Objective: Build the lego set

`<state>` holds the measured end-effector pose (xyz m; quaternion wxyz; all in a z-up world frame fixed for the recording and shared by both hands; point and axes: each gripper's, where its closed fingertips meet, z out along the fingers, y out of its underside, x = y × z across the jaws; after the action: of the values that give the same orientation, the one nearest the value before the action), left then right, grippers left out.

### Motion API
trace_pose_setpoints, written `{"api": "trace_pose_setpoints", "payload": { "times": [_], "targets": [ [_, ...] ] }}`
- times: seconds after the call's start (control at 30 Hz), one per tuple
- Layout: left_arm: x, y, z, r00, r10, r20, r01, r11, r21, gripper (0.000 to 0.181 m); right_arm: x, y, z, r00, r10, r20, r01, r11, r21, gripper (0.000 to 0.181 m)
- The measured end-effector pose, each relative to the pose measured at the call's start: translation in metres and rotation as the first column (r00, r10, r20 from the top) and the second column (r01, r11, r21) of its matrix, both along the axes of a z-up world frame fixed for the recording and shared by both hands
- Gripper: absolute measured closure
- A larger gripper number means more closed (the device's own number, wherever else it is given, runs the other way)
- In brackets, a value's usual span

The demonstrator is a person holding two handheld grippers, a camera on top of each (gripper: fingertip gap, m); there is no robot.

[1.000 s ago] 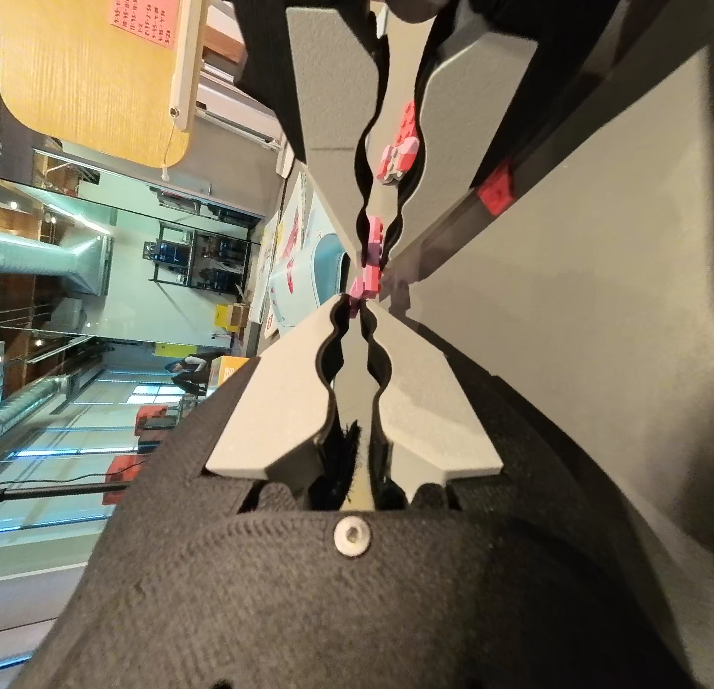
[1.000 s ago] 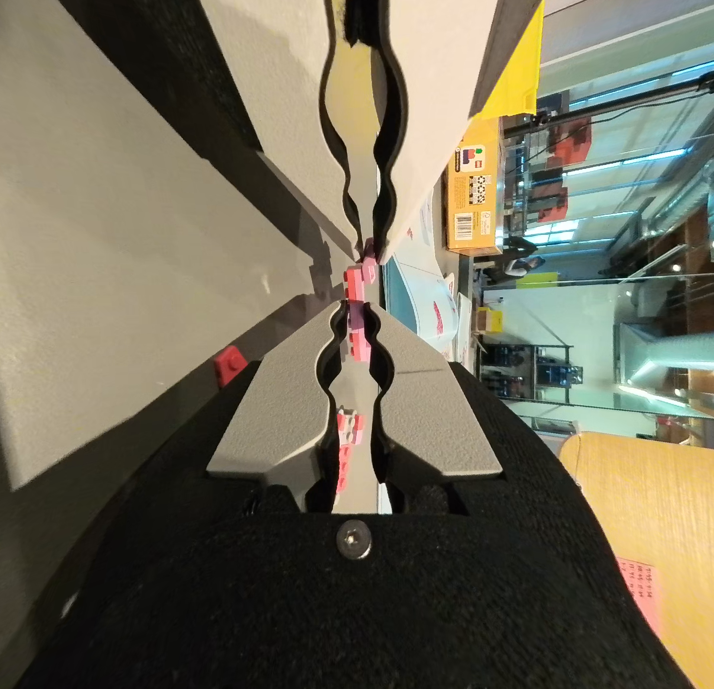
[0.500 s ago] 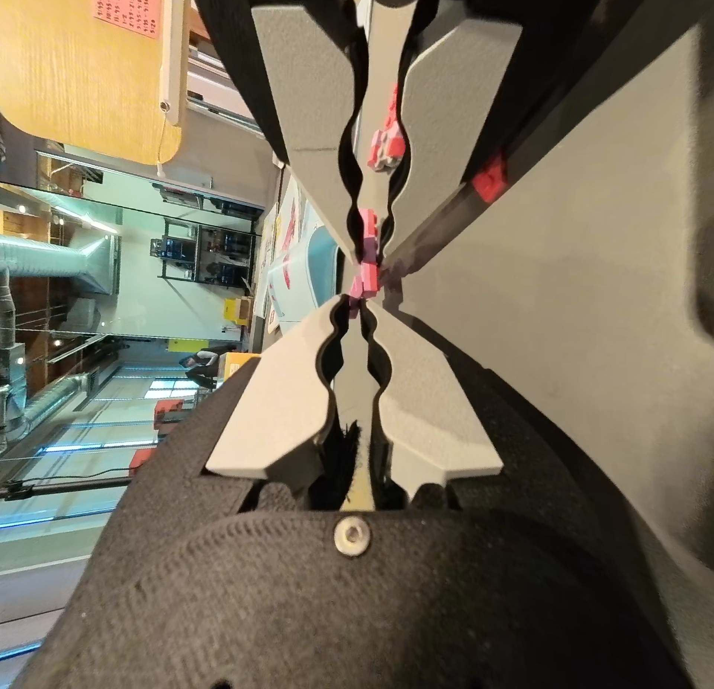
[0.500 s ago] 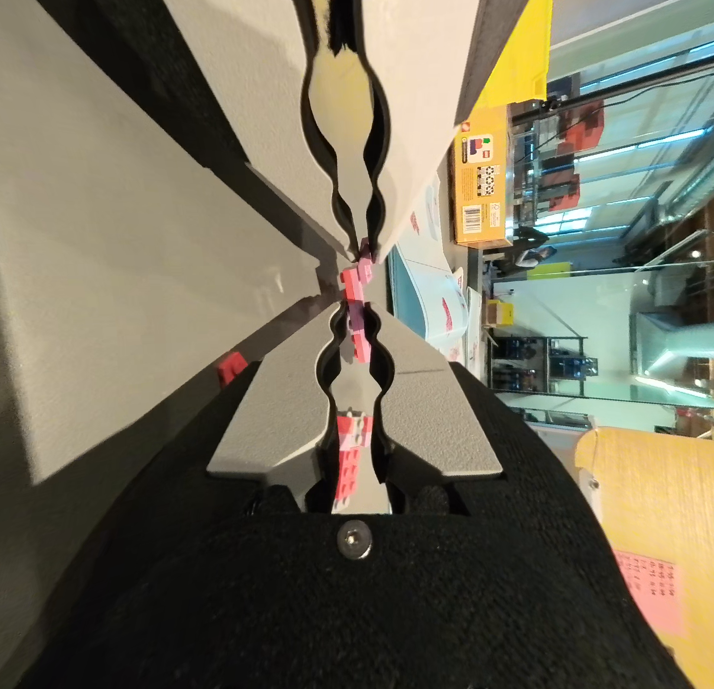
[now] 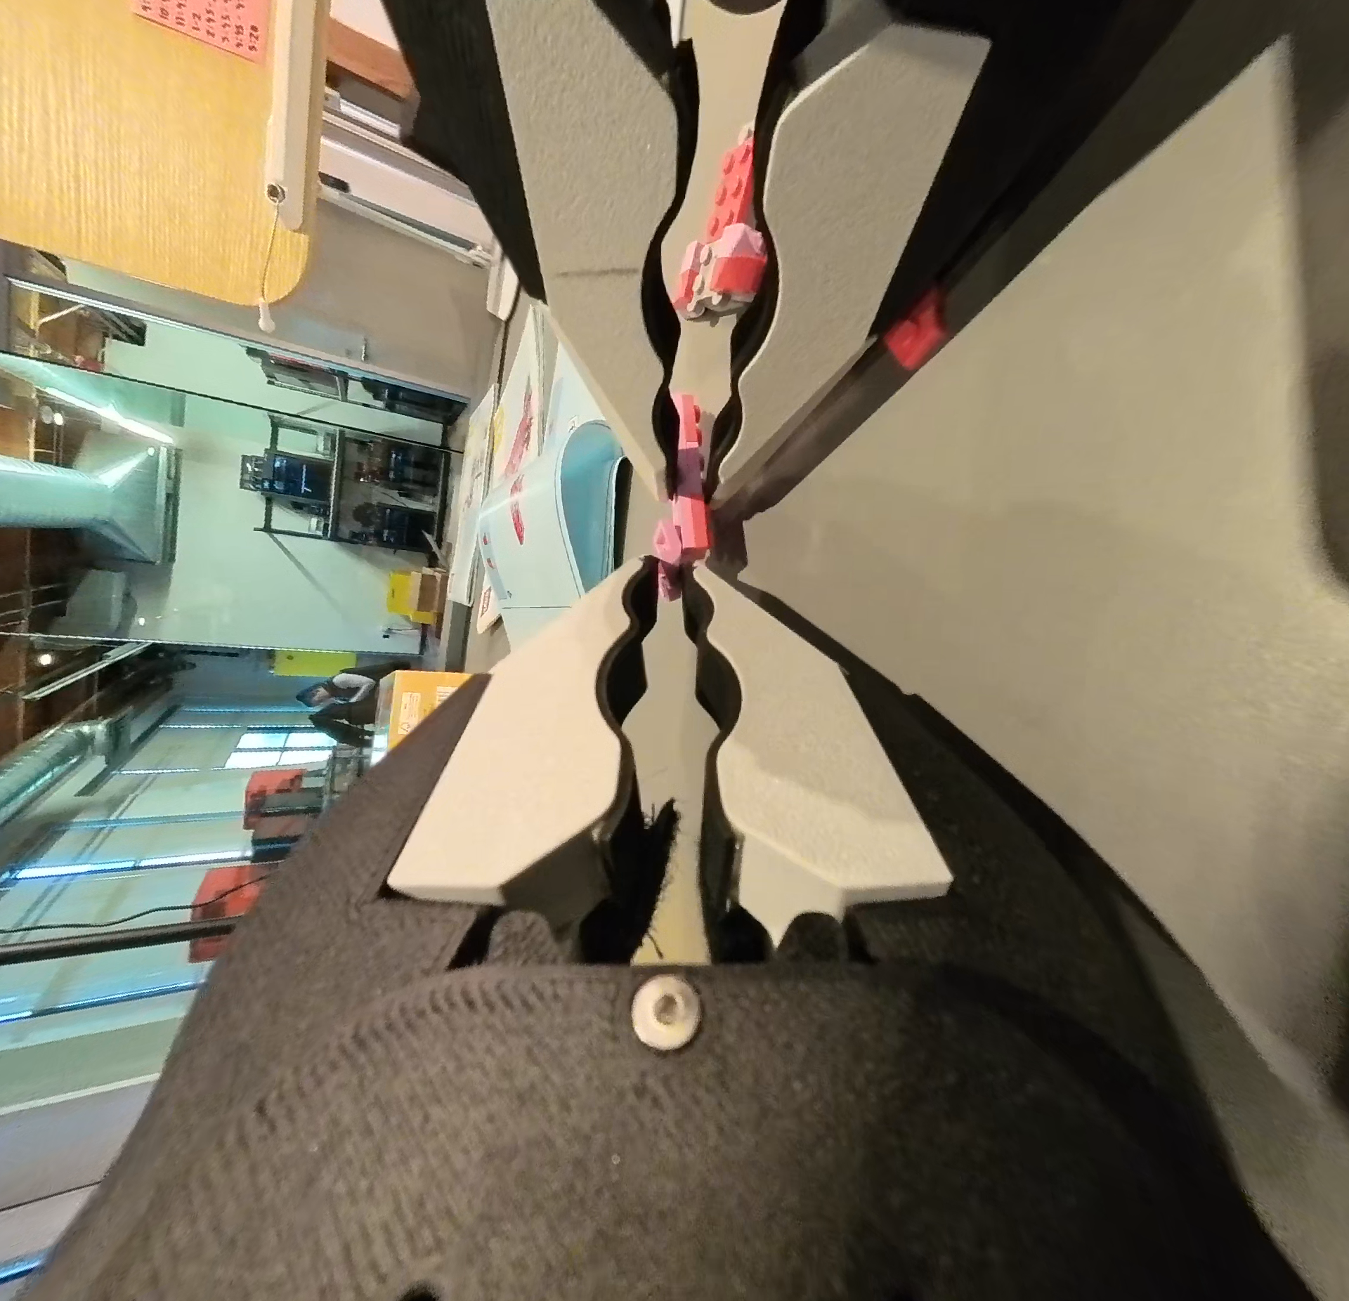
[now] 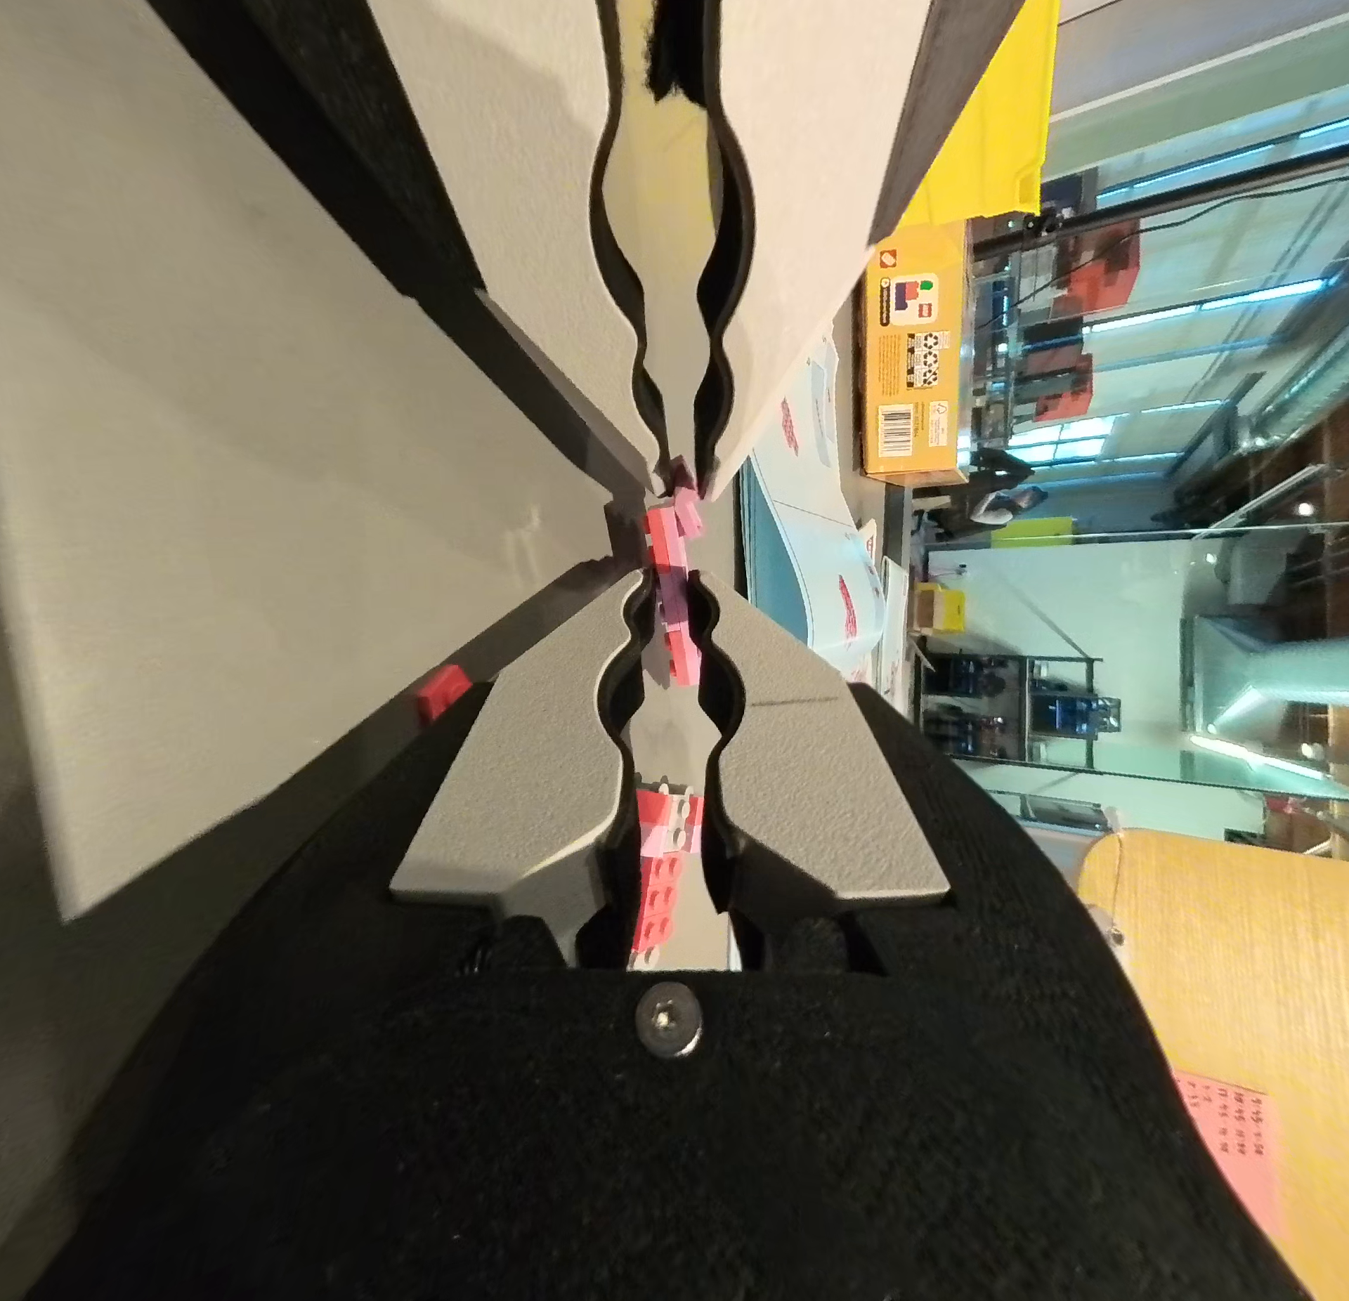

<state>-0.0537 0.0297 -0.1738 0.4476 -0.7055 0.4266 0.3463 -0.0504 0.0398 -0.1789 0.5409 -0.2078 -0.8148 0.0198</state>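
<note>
My two grippers meet tip to tip above the grey table. My left gripper is shut on a small purple lego piece. My right gripper is shut on a pink and purple lego assembly. The two parts touch between the tips. The right gripper shows at the top of the left wrist view and the left gripper at the top of the right wrist view. A larger red, pink and white lego build lies on the table behind the right gripper's fingers; it also shows in the left wrist view.
A single red brick lies on the table, also in the right wrist view. A light blue instruction booklet and a yellow box sit farther along the table. A wooden board stands in the room beyond. My left and right fingertips are right by each other.
Both grippers stay shut and tip to tip. The pair has shifted slightly over the table, so the larger build shows more fully between the right gripper's fingers.
</note>
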Motion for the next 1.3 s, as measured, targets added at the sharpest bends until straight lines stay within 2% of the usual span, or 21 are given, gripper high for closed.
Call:
{"api": "trace_pose_setpoints", "payload": {
  "times": [0.37,0.83,1.0,1.3],
  "targets": [
    [-0.002,-0.001,-0.002,0.998,0.024,-0.062,-0.026,0.999,-0.030,0.177,-0.001,0.000,0.000,1.000,0.018,-0.006,-0.018,0.998,0.064,0.172],
    [-0.006,-0.003,0.006,0.996,0.057,-0.074,-0.057,0.998,0.002,0.177,-0.004,0.004,0.001,1.000,0.001,-0.017,-0.001,0.999,0.049,0.174],
    [-0.013,-0.003,0.006,0.990,0.080,-0.119,-0.079,0.997,0.007,0.177,-0.003,0.007,0.005,0.999,0.012,-0.039,-0.009,0.997,0.071,0.174],
    [-0.012,-0.004,0.003,0.988,0.055,-0.147,-0.056,0.998,-0.001,0.177,-0.001,0.006,0.004,0.999,0.034,-0.022,-0.033,0.998,0.047,0.174]
  ]
}}
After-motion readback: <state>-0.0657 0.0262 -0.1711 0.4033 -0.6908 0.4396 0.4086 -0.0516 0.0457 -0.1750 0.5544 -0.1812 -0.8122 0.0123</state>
